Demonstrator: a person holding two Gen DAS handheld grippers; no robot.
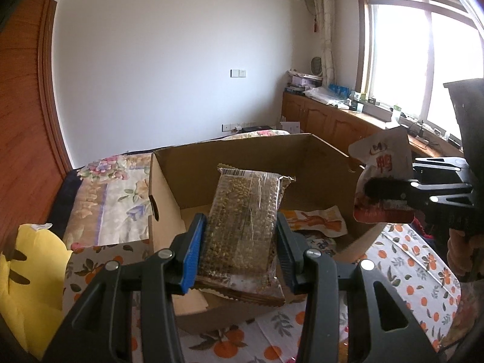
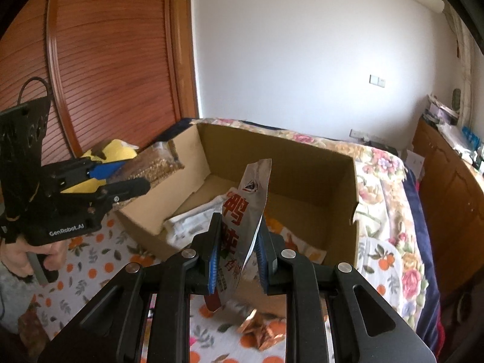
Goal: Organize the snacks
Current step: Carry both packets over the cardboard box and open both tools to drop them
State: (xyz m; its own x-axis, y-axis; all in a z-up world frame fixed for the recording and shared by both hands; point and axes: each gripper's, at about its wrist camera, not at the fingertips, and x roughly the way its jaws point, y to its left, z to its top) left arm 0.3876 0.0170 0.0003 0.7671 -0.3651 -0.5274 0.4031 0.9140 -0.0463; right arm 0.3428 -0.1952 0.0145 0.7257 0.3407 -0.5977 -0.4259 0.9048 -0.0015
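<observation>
Looking along the left gripper (image 1: 239, 242): its blue-padded fingers (image 1: 193, 251) were closed on both long edges of a clear packet of grain bars (image 1: 246, 220), which stuck out forward over the near rim of the open cardboard box (image 1: 169, 193). An orange snack pouch (image 1: 317, 222) lay on the box floor. At right, the right gripper (image 1: 390, 199) pinched a silver pouch (image 1: 384, 163).

Looking along the right gripper (image 2: 236, 257): fingers (image 2: 213, 260) clamped the silver pouch (image 2: 245, 211) upright by its lower half, above the box's (image 2: 341, 181) near edge. The box sat on a floral bed (image 2: 390, 187).
</observation>
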